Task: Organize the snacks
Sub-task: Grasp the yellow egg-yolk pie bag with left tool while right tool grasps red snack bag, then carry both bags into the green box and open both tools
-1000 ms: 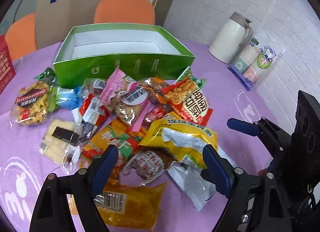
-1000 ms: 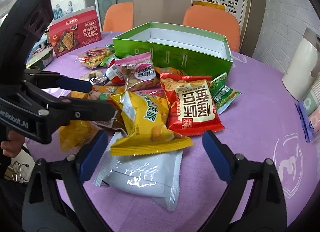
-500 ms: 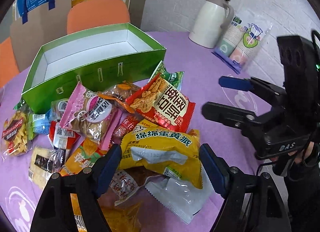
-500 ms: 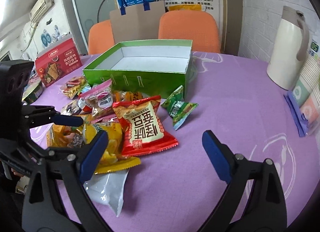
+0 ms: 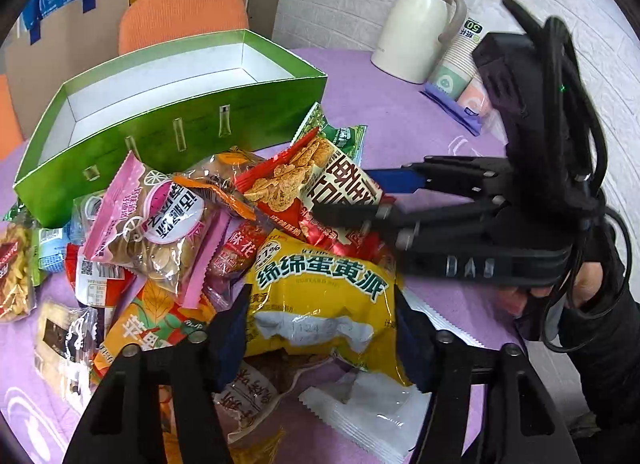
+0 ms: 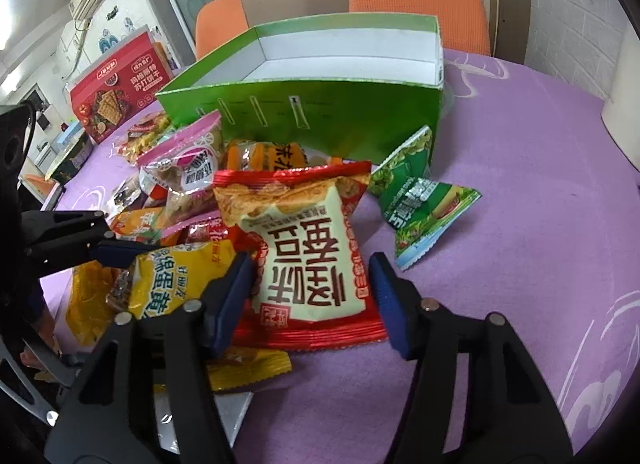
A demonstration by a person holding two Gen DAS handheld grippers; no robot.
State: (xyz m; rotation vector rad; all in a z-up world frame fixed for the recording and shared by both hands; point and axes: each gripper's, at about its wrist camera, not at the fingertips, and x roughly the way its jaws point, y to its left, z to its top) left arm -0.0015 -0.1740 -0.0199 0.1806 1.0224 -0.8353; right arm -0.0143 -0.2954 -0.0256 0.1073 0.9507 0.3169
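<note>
A heap of snack packets lies on the purple tablecloth [image 6: 520,224] in front of an empty green box [image 5: 160,132]. My left gripper [image 5: 322,340] straddles the yellow egg-yolk-pie bag [image 5: 320,284]; its jaws are closing and both pads touch the bag's sides. My right gripper [image 6: 310,300] is closing on the red cracker bag [image 6: 308,248], with the pads against the bag's two lower edges. In the left wrist view the right gripper [image 5: 344,194] reaches in from the right over that red bag [image 5: 320,180].
A green pea packet [image 6: 416,192] lies right of the red bag, a pink packet [image 5: 160,224] to its left. A white packet [image 5: 372,412] sticks out under the yellow bag. A white thermos [image 5: 416,24] and paper cups [image 5: 456,68] stand at the back right. A red cracker box [image 6: 116,84] stands far left.
Both grippers moved in over the heap and their jaws narrowed. The left came around the yellow bag; the right swung from the yellow and white packets to the red bag.
</note>
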